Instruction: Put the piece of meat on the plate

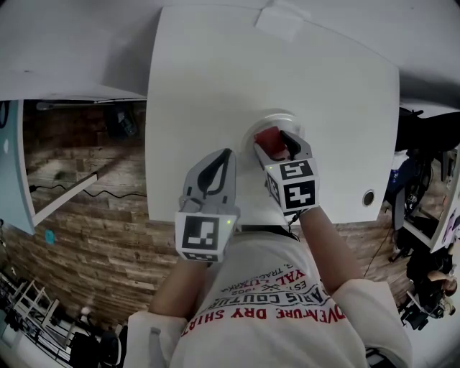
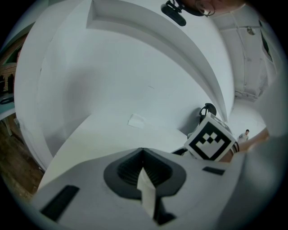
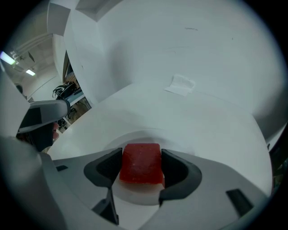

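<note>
A red block of meat (image 1: pixel 270 138) sits between the jaws of my right gripper (image 1: pixel 279 146), over a round white plate (image 1: pixel 277 115) near the front of the white table (image 1: pixel 215 72). In the right gripper view both dark pads press the sides of the meat (image 3: pixel 141 164), and the plate (image 3: pixel 137 192) shows just under it. I cannot tell whether the meat touches the plate. My left gripper (image 1: pixel 226 158) hovers to the left of the plate, shut on nothing. Its fingertips meet in the left gripper view (image 2: pixel 143 155).
A small white paper patch (image 1: pixel 280 21) lies at the table's far side. A round grommet hole (image 1: pixel 369 197) is at the front right corner. The table's front edge runs just under both grippers, with wooden floor (image 1: pixel 86 180) to the left.
</note>
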The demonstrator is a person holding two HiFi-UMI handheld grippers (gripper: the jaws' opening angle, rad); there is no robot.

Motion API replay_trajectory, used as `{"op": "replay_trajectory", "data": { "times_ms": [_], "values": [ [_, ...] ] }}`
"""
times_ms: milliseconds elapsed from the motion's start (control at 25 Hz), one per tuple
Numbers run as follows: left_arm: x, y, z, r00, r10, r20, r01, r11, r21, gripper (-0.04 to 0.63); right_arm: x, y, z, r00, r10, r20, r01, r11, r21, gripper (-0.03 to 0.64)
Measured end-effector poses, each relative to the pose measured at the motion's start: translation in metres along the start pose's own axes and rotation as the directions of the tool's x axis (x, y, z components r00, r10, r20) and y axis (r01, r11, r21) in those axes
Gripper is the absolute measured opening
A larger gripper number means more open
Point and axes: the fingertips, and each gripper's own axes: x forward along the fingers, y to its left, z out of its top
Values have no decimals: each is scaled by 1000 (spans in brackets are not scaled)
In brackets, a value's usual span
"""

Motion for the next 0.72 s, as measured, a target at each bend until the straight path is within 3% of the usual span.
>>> {"op": "replay_trajectory", "data": {
  "times_ms": [440, 560, 720],
  "values": [
    [-1, -2, 3, 1000, 6, 0, -6, 1000, -2, 5, 3, 2, 3, 1000, 19, -16, -19, 998, -58, 282],
    [-3, -6, 11, 1000, 5, 15, -5, 1000, 11, 5, -5, 6, 16, 997, 36, 68, -31, 997, -72, 298],
    [-7, -15, 24, 999, -2, 34, 0, 999, 36, 5, -34, 3, 42, 972, 60, 226, -61, 998, -4, 298]
  ]
}}
